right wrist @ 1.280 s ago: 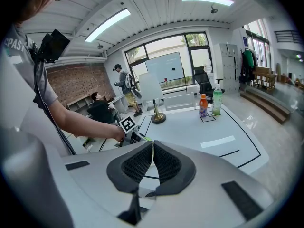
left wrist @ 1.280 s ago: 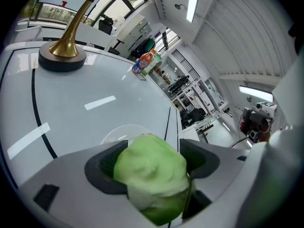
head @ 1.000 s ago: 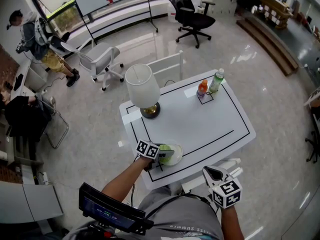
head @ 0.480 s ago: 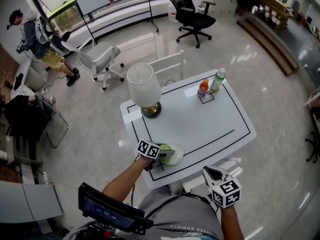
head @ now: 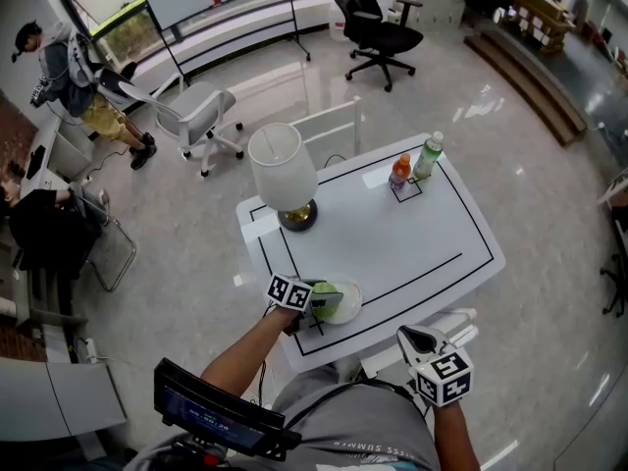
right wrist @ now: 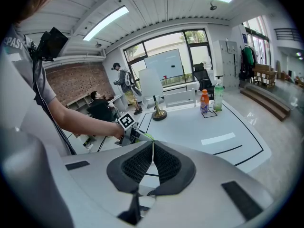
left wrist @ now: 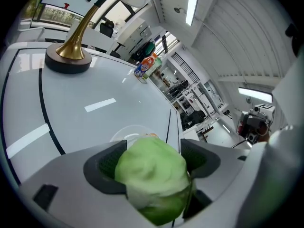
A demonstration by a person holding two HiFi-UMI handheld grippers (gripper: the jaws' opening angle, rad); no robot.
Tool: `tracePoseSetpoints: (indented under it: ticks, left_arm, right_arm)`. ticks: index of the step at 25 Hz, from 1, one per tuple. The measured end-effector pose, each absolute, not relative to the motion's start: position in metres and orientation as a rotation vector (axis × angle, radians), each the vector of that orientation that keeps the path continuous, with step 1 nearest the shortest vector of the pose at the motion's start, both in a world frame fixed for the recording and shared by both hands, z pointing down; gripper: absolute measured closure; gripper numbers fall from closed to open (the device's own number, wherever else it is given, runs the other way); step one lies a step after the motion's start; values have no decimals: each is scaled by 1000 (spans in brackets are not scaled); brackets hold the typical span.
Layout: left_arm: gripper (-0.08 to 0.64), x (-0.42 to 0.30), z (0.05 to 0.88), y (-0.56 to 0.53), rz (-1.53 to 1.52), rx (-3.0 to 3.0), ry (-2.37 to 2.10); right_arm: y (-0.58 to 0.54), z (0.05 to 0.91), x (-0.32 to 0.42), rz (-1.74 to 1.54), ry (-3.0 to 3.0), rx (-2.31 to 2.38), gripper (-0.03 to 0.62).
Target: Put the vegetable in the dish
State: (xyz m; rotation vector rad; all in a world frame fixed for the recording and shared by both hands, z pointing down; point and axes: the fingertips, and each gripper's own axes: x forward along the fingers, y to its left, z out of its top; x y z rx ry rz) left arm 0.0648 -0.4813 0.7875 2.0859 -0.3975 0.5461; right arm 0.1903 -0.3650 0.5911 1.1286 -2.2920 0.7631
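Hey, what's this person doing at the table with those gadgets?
A person holds a gripper in each hand. The left gripper is clamped on a green leafy vegetable, held over a pale dish at the near edge of the white table, not yet released. The right gripper is shut and empty, off to the side.

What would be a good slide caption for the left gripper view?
Left gripper shut on a green vegetable, just over the dish on the white table; lamp base and two bottles behind.
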Motion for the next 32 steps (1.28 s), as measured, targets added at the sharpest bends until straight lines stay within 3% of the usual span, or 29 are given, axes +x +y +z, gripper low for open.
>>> tracePoseSetpoints:
  ticks: [17,32]
  left_arm:
    - [216,62,788,-483,517,2053,-369]
    - [218,80,777,-471,733,2264,-238]
  right_arm:
    - [-379,602,186,787,-2279,1090,583]
    - [-377,611,187,806,-2264,1080,584]
